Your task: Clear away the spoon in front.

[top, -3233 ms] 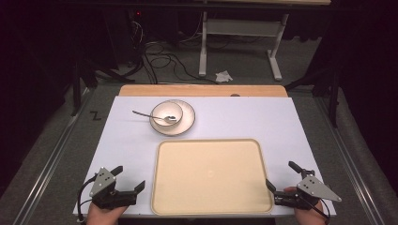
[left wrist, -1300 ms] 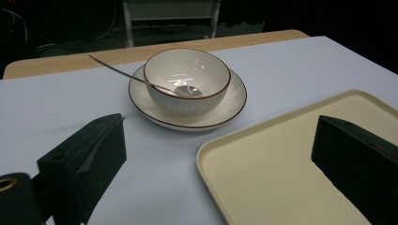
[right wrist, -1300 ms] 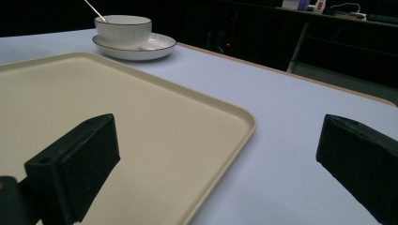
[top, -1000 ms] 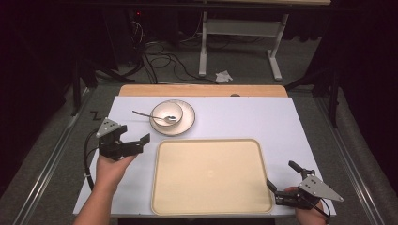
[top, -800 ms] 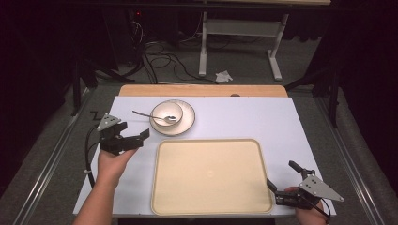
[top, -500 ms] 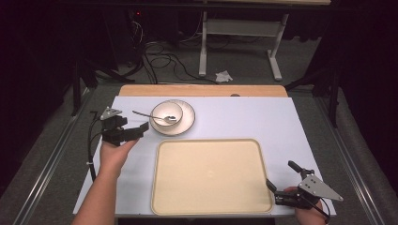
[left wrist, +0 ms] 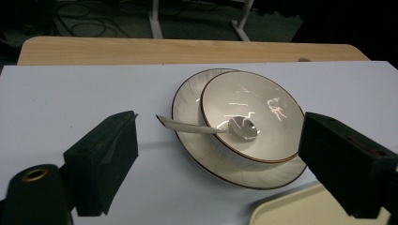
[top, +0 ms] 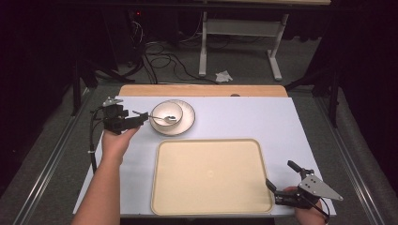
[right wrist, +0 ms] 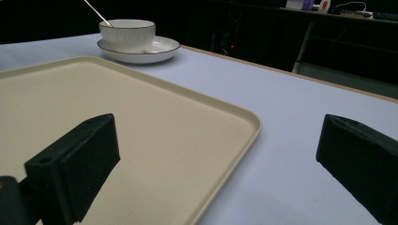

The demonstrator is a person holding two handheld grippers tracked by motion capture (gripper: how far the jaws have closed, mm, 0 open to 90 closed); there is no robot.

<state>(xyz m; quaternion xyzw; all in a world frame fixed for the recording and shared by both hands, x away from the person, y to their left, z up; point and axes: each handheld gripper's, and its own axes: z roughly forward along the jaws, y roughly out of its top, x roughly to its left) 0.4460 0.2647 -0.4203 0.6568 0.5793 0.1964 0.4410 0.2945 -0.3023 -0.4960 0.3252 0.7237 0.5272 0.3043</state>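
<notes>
At the upper left of the high view, my left gripper (top: 139,118) gapes wide around the spoon (left wrist: 211,127) handle, gripping nothing; the spoon lies in the bowl (left wrist: 253,119). Grasping remains. My right gripper (top: 280,180) idles wide open, lower right.

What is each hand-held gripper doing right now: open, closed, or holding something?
Left hand-held gripper: open, holding nothing, jaws either side of the spoon handle.
Right hand-held gripper: open, holding nothing, at the tray.

Beyond the right gripper (right wrist: 216,159), jaws wide apart, lies a cream tray (right wrist: 141,122); bowl (right wrist: 126,29) on saucer (right wrist: 159,47) far ahead.
</notes>
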